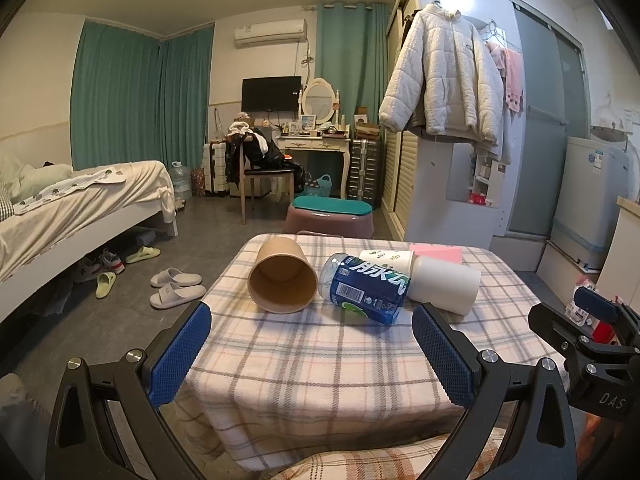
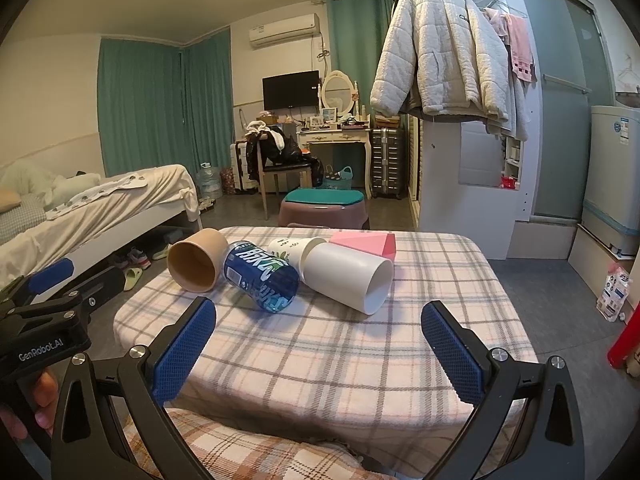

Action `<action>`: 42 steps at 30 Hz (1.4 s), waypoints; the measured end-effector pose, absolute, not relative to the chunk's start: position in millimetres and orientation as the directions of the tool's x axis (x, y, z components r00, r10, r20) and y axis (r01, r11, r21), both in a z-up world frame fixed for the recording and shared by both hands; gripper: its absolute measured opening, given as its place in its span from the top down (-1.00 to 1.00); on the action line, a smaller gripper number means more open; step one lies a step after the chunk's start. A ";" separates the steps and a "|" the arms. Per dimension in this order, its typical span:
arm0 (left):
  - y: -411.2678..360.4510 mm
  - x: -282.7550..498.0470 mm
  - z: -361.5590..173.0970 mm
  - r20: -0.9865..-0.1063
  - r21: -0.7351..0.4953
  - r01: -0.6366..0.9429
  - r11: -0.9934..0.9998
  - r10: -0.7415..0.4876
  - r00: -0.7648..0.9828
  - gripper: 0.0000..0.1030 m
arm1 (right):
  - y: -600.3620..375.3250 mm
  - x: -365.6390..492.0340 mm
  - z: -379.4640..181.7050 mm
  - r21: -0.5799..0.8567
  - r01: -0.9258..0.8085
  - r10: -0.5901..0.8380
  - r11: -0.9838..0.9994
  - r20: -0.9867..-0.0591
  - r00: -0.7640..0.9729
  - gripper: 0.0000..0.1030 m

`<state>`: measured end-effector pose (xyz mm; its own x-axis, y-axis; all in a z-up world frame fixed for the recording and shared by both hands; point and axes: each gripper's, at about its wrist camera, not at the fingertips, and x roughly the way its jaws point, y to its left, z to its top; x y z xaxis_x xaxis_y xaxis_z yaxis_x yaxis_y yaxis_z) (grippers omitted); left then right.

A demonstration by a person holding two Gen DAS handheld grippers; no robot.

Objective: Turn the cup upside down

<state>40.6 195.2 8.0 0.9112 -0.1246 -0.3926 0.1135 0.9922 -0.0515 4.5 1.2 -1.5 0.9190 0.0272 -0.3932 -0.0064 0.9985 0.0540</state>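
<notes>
A brown paper cup [image 1: 282, 278] [image 2: 197, 260] lies on its side on the plaid-covered table [image 1: 320, 364] [image 2: 340, 352], mouth toward me. To its right lie a blue-labelled bottle [image 1: 366, 288] [image 2: 262, 276], a plain white cup [image 1: 444, 285] [image 2: 348, 276] on its side, and a white leaf-print cup [image 1: 386, 259] [image 2: 285, 249] behind them. My left gripper [image 1: 312, 356] is open near the table's front edge, nothing between its blue pads. My right gripper [image 2: 320, 354] is open too, short of the white cup. Each gripper shows at the edge of the other's view.
A pink box [image 1: 436, 253] [image 2: 366, 243] sits at the table's back. Beyond the table stand a teal-topped stool [image 1: 330, 214], a chair [image 1: 266, 168], and a bed [image 1: 80, 200] at left with slippers [image 1: 176, 286] on the floor. A wardrobe with a hanging white jacket [image 1: 444, 72] is at right.
</notes>
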 end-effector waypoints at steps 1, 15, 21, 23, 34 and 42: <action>195.3 40.7 7.8 -0.393 -0.051 0.113 0.992 -0.124 0.911 -1.00 | 1.1 4.5 -1.6 0.054 -0.007 0.027 0.999 -0.394 0.919 -1.00; 197.5 41.0 7.7 -0.396 -0.053 0.110 0.992 -0.122 0.910 -1.00 | 5.7 4.9 -1.7 0.048 -0.022 0.039 0.999 -0.390 0.920 -1.00; 197.7 40.9 7.7 -0.395 -0.053 0.110 0.992 -0.123 0.910 -1.00 | 6.0 5.1 -2.0 0.049 -0.021 0.038 0.999 -0.391 0.920 -1.00; 197.8 41.0 7.9 -0.396 -0.053 0.109 0.993 -0.121 0.910 -1.00 | 6.0 5.1 -2.0 0.050 -0.020 0.038 0.999 -0.391 0.920 -1.00; 198.8 41.9 7.3 -0.397 -0.055 0.109 0.993 -0.122 0.910 -1.00 | 6.6 5.2 -2.0 0.049 -0.021 0.038 0.999 -0.391 0.920 -1.00; 198.8 41.8 7.5 -0.396 -0.054 0.109 0.993 -0.122 0.910 -1.00 | 6.5 5.4 -1.7 0.049 -0.022 0.039 0.999 -0.392 0.919 -1.00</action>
